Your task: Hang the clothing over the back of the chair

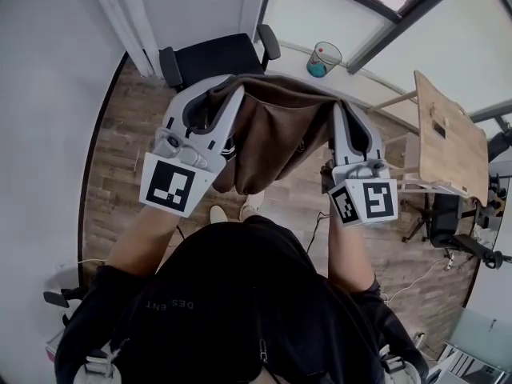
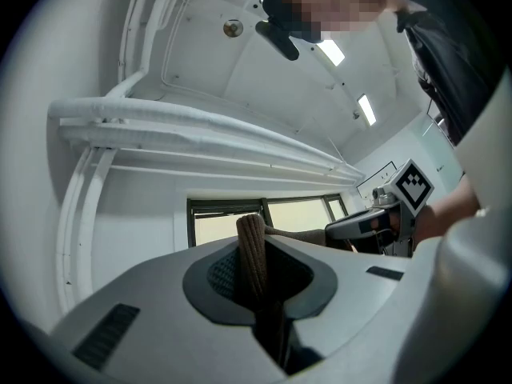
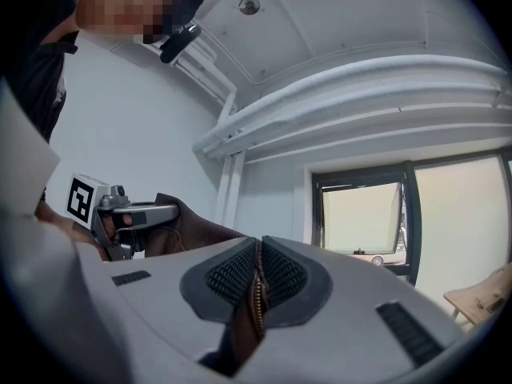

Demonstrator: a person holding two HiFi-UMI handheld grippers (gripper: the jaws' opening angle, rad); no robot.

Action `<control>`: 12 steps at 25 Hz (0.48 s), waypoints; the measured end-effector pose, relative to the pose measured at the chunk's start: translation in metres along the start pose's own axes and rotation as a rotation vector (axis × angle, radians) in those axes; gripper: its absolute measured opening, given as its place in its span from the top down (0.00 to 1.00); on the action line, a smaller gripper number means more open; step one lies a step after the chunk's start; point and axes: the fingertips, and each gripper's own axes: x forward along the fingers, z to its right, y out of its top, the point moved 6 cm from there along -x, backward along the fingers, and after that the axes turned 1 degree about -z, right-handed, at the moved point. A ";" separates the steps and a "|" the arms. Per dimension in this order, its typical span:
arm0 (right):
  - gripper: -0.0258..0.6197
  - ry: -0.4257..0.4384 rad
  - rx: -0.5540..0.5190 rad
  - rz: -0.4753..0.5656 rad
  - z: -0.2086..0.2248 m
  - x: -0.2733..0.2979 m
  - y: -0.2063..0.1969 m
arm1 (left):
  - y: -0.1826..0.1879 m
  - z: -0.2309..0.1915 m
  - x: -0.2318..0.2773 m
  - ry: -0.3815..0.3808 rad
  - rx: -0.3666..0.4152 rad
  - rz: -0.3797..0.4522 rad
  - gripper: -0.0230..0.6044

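A brown garment (image 1: 276,134) hangs stretched between my two grippers in the head view, above the floor. My left gripper (image 1: 232,94) is shut on its ribbed brown edge (image 2: 252,254). My right gripper (image 1: 340,110) is shut on the zipper edge (image 3: 258,294). The black office chair (image 1: 220,54) stands just beyond the garment, its back nearest me; the garment's top edge is over the chair's near side, and I cannot tell whether it touches. Each gripper view shows the other gripper off to the side, holding the cloth.
A white wall and white pipes (image 1: 128,22) rise at the left. A wooden chair (image 1: 444,134) stands at the right, a small bin (image 1: 323,58) by the window. Black stands and cables (image 1: 456,230) lie at right on the wood floor.
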 end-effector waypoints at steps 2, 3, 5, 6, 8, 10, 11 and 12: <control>0.91 0.017 0.005 0.002 0.012 0.013 -0.003 | -0.003 -0.006 0.015 0.017 0.009 -0.010 0.89; 0.91 0.029 0.008 0.003 0.018 0.021 -0.004 | -0.005 -0.008 0.021 0.028 0.010 -0.014 0.89; 0.91 0.053 0.016 0.004 0.029 0.036 -0.007 | -0.009 -0.014 0.033 0.049 0.016 -0.023 0.89; 0.91 0.065 0.021 0.004 0.034 0.044 -0.009 | -0.011 -0.018 0.038 0.059 0.021 -0.031 0.89; 0.91 0.091 0.033 0.005 0.042 0.059 -0.012 | -0.015 -0.025 0.049 0.082 0.027 -0.047 0.89; 0.91 0.118 0.043 0.003 0.051 0.073 -0.015 | -0.018 -0.031 0.060 0.106 0.026 -0.060 0.89; 0.91 0.132 0.047 0.003 0.056 0.079 -0.017 | -0.020 -0.033 0.065 0.116 0.029 -0.067 0.89; 0.91 0.144 0.053 0.002 0.060 0.085 -0.019 | -0.022 -0.035 0.069 0.126 0.033 -0.074 0.89</control>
